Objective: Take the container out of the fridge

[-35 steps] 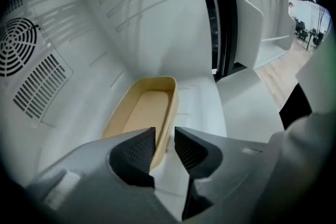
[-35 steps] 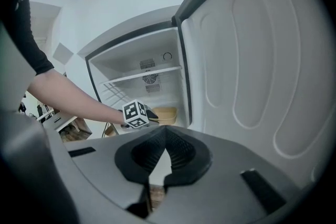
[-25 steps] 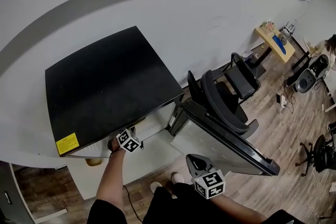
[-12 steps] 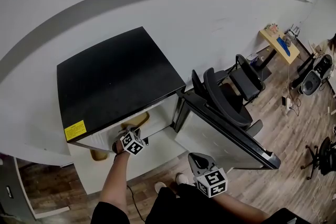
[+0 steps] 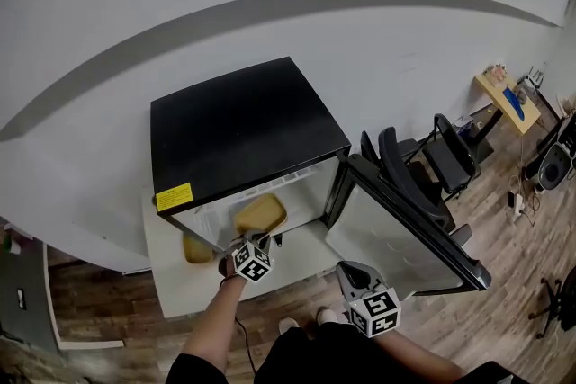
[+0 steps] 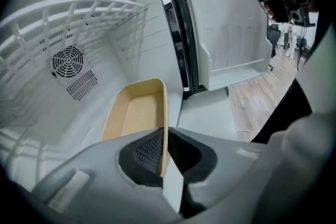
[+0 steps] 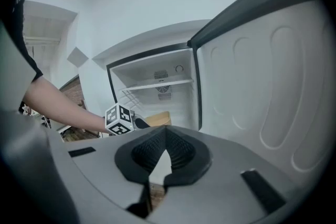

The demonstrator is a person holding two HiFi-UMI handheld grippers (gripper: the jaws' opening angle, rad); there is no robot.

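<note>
**Left gripper pinching the tan container at the fridge's mouth**

The tan, open-topped rectangular plastic container point(image 6: 137, 113) is lying on the white floor of the black mini fridge point(image 5: 243, 126), close to the front edge and under the white wire shelf point(image 6: 79, 10). The left gripper point(image 6: 164, 139) is reaching in. Its jaws have just been closing, and they are now clamping narrowly on the container's thin right-hand side wall near the nearest corner. The right gripper point(image 7: 166, 136) is hanging back outside the fridge with its jaws together and nothing between them.

The container is looking empty, so it is probably going to feel light. The wall looks thin and smooth, so I am judging it stiff enough to lift by but likely to flex or pivot in a one-sided pinch. A hold low on the wall near the corner seems the safest, and the long body may be wanting to droop away from that hold.

The wire shelf is sitting above the container, so there is little room for lifting high inside. The black-edged, white-lined fridge door point(image 5: 405, 229) is standing open to the right, its hinge side just beside the container's path. A black office chair point(image 5: 409, 180) is standing behind the door, well clear. In the head view a second tan shape point(image 5: 198, 247) is showing low at the fridge's left; I cannot tell what it is.
</note>
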